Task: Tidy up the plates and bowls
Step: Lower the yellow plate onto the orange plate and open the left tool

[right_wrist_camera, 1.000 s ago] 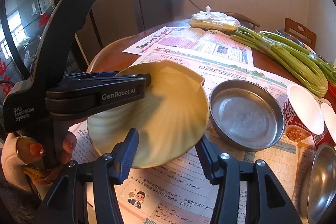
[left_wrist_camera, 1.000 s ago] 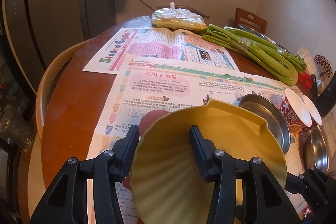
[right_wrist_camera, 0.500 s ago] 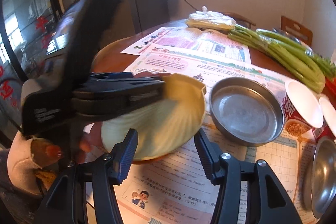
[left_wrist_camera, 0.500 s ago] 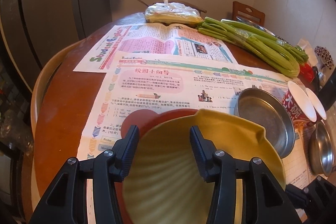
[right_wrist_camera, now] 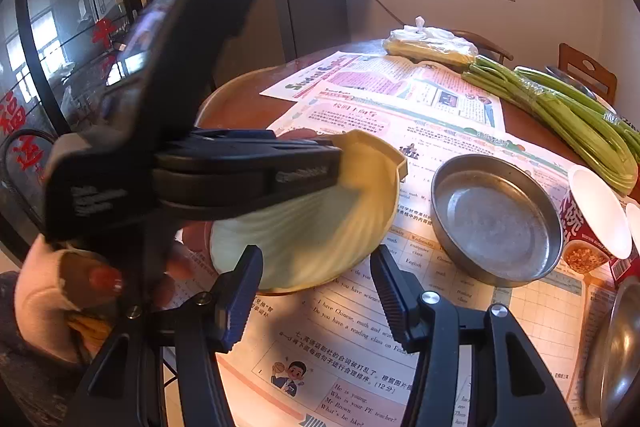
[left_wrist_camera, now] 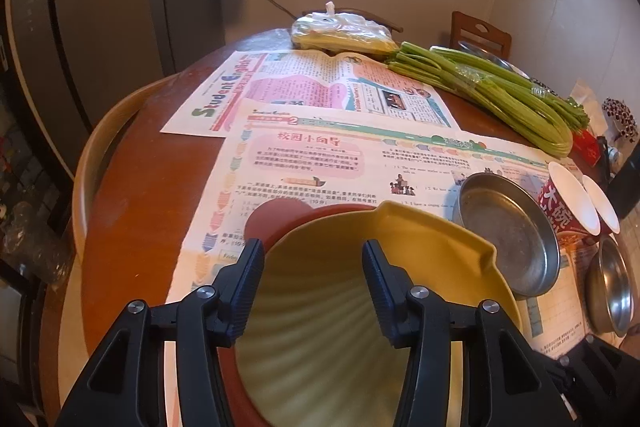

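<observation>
A yellow shell-shaped plate [left_wrist_camera: 360, 307] lies on a red plate [left_wrist_camera: 276, 215], on newspapers on the round wooden table. My left gripper [left_wrist_camera: 313, 287] sits low over the yellow plate, with its fingers spread to either side of the plate's near part. The right wrist view shows it [right_wrist_camera: 320, 163] blurred, lying across the yellow plate [right_wrist_camera: 320, 227]. My right gripper [right_wrist_camera: 316, 291] is open and empty, just in front of the plate. A steel dish [right_wrist_camera: 496, 219] lies to the right; it also shows in the left wrist view [left_wrist_camera: 508, 231].
Red paper cups [right_wrist_camera: 592, 223] and a steel bowl [right_wrist_camera: 616, 351] stand at the right. Celery [left_wrist_camera: 500, 91] and a plastic bag [left_wrist_camera: 340, 35] lie at the back. A chair back [left_wrist_camera: 100, 155] curves along the table's left edge.
The yellow plate has come down from a tilted, lifted position onto the red plate. The left gripper lowered with it. The right gripper barely moved.
</observation>
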Motion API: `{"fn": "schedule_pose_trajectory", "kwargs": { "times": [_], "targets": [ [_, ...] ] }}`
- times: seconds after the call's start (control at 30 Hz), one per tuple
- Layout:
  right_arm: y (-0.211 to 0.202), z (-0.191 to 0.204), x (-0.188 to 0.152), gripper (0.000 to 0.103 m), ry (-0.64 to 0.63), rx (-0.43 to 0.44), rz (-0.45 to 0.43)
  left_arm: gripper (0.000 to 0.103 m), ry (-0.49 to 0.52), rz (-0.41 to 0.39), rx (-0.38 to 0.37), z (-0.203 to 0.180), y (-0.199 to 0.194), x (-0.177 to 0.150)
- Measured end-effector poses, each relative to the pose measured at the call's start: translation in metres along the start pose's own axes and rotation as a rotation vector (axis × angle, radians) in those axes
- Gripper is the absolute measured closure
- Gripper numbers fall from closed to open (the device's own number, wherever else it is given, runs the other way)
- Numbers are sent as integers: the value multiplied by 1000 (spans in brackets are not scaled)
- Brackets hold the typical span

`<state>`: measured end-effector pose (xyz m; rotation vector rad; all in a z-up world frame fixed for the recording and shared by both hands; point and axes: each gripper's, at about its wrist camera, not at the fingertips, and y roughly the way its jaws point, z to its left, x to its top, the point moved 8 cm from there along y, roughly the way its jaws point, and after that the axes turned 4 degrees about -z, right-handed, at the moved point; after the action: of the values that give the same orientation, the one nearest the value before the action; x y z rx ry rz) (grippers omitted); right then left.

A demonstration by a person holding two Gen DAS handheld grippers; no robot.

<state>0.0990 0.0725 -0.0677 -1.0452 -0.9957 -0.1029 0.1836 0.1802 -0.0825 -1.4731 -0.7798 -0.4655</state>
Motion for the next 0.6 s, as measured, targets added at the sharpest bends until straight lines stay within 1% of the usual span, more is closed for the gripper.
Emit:
{"fn": "schedule_pose_trajectory", "kwargs": {
  "times": [0.03,0.13,0.27,0.6],
  "targets": [
    [0,-1,0,46,3,1,0,46,-9,1,-1,1,-1,-1],
    [1,-7,1,46,13,-4,-2,45,-18,-4,-9,1,-7,-3],
    [-6,-13,4,46,28,-13,-28,41,-17,-34,-18,-4,-19,-1],
    [-18,-16,7,46,36,-1,-60,40,-22,-69,-10,-6,-39,-1]
  ]
}}
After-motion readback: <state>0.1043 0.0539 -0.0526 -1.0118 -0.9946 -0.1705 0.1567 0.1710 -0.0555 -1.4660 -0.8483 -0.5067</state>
